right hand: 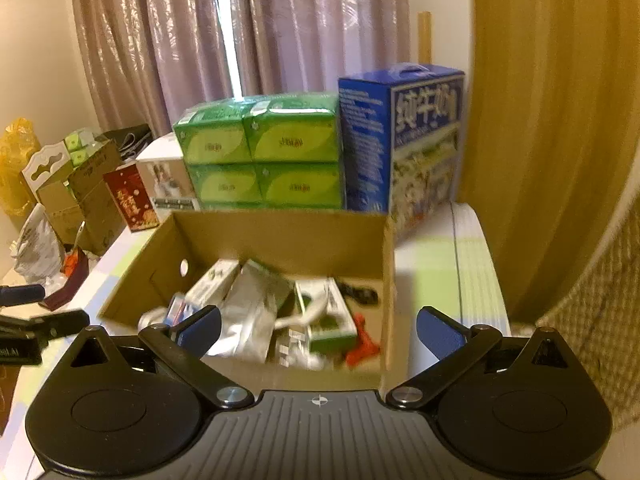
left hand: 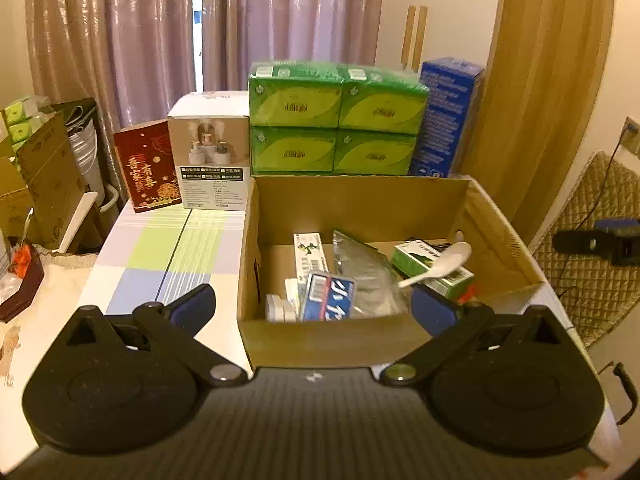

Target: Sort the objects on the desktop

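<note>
While the cardboard box (left hand: 360, 344) fills the centre of both views, already loaded with a silvery pouch (left hand: 366, 268), a blue-and-white packet (left hand: 330, 296), green cartons and a white spoon (left hand: 440, 264), sorting looks near its end or between items. Both the left gripper (left hand: 312, 304) and the right gripper (right hand: 318, 326), low in frame, stand spread wide and empty. Judging by the bare checked tablecloth (left hand: 160, 248) at centre left, the next move calls for finding any loose object still outside the box.

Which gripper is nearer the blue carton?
Right. The right gripper is by the right side of the box, with the blue carton looming ahead. The left gripper is further left and sees it small, far right.
</note>
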Available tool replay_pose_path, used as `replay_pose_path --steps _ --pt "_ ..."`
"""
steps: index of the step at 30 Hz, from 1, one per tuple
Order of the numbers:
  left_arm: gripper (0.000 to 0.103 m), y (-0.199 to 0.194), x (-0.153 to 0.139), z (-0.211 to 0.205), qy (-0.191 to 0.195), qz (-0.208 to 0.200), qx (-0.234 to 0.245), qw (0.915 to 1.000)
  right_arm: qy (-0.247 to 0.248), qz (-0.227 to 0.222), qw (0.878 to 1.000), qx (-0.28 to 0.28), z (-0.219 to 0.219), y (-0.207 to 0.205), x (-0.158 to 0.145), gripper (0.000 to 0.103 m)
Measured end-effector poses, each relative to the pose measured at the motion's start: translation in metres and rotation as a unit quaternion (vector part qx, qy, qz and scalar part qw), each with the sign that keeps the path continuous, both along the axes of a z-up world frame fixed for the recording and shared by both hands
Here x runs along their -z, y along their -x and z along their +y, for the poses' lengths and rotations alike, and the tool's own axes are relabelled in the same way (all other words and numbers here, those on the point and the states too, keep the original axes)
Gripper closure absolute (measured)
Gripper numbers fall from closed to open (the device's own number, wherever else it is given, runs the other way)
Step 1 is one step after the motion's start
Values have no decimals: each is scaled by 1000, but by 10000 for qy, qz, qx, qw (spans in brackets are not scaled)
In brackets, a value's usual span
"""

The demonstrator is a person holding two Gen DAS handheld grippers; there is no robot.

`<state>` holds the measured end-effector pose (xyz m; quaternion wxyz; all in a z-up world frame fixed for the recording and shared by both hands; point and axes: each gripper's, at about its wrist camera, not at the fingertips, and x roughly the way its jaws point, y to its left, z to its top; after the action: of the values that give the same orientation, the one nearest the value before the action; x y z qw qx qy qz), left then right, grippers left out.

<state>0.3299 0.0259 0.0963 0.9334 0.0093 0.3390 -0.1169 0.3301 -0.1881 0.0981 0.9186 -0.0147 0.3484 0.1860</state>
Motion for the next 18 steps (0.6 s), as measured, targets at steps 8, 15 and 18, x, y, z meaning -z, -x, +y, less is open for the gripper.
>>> replay_pose_path --steps 8,15,18 --pt "1 79 -23 3 235 -99 -179 9995 63 -60 10000 -29 -20 90 -13 2" --pt "1 145 -39 5 193 -110 -286 9993 108 -366 9992 67 -34 159 -25 2" --pt "1 170 -44 4 125 -146 -270 9995 172 -449 9988 73 -37 185 -27 2"
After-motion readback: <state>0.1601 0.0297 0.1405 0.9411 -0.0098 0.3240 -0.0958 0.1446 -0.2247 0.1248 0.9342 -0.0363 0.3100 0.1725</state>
